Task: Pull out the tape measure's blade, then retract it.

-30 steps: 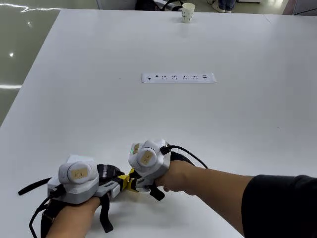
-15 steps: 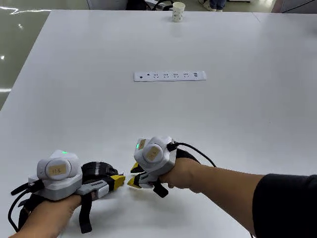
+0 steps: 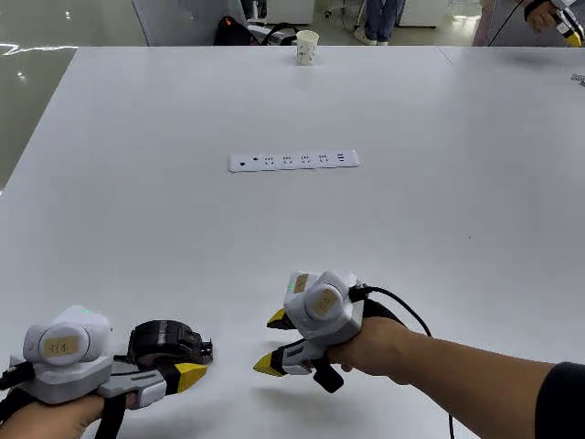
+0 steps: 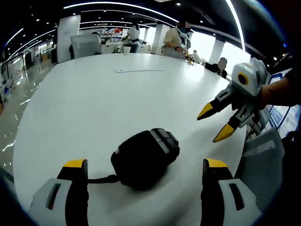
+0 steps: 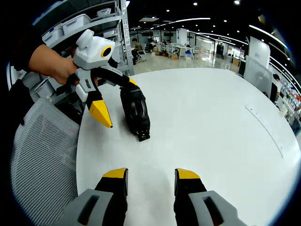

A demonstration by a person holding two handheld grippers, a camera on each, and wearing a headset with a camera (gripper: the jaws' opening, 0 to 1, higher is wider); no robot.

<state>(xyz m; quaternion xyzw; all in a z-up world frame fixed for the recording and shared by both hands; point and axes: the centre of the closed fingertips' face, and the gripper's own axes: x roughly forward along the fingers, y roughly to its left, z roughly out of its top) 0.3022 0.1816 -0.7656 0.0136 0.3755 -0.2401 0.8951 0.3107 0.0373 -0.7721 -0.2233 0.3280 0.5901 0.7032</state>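
Tape measure (image 4: 146, 157) sits loose between jaws of my open left tool (image 4: 144, 165).
Looks rigid, slick: grip its flat sides; right tool (image 5: 151, 173) open, empty.

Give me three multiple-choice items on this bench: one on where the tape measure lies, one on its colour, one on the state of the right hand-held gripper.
1. Where does the tape measure lie?
A. beside the power strip
B. on the table, between the jaws of the left hand-held gripper
C. inside the paper cup

2. What colour is its case?
A. black
B. yellow
C. white

3. How is the right hand-held gripper?
A. shut on the tape measure
B. shut on nothing
C. open, holding nothing

Answers:
1 B: the left gripper view shows it on the table between that gripper's wide-apart jaws.
2 A: the case looks black in all three views.
3 C: its yellow tips stand apart, with bare table between them.
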